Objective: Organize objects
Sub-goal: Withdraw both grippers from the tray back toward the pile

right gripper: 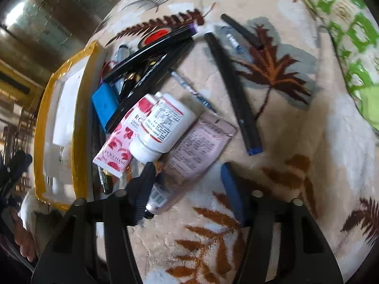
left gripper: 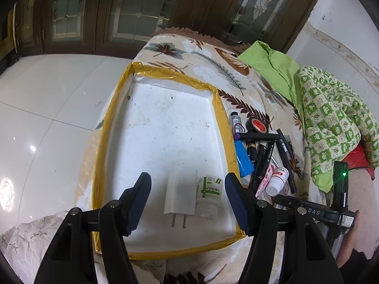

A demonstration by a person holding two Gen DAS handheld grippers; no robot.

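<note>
The foam tray point(left gripper: 165, 123), white with a yellow taped rim, fills the space ahead of the left gripper point(left gripper: 188, 197), whose jaws stand wide with nothing pressed between them. Directly between those jaws, on the tray floor, lie a white charger plug point(left gripper: 181, 195) and, touching its right side, a small green-labelled bottle point(left gripper: 209, 195); both look already sorted.

The pile still to sort lies on the leaf-patterned blanket point(right gripper: 296, 142), outside the left gripper's right jaw and ahead of the right gripper point(right gripper: 187, 185). That gripper's jaws are also wide and empty. Just ahead of them and between their lines lies a pale pink sachet point(right gripper: 201, 151), with a small tube end point(right gripper: 157, 200) against the inner side of the left jaw. Ahead and left of that jaw, a white red-labelled bottle point(right gripper: 161, 130) rests on a floral hand-cream tube point(right gripper: 123, 142). Further ahead sit a blue box point(right gripper: 105, 105) and a heap of black pens point(right gripper: 151, 56); a blue-tipped marker point(right gripper: 234, 90) lies ahead of the right jaw.

The next pick is probably the bottle or the sachet. For the bottle, I would straddle its body across the short axis and close firmly, since it is round and perched on the tube, so it may roll. The flat sachet needs a low, edge-on pinch.
</note>
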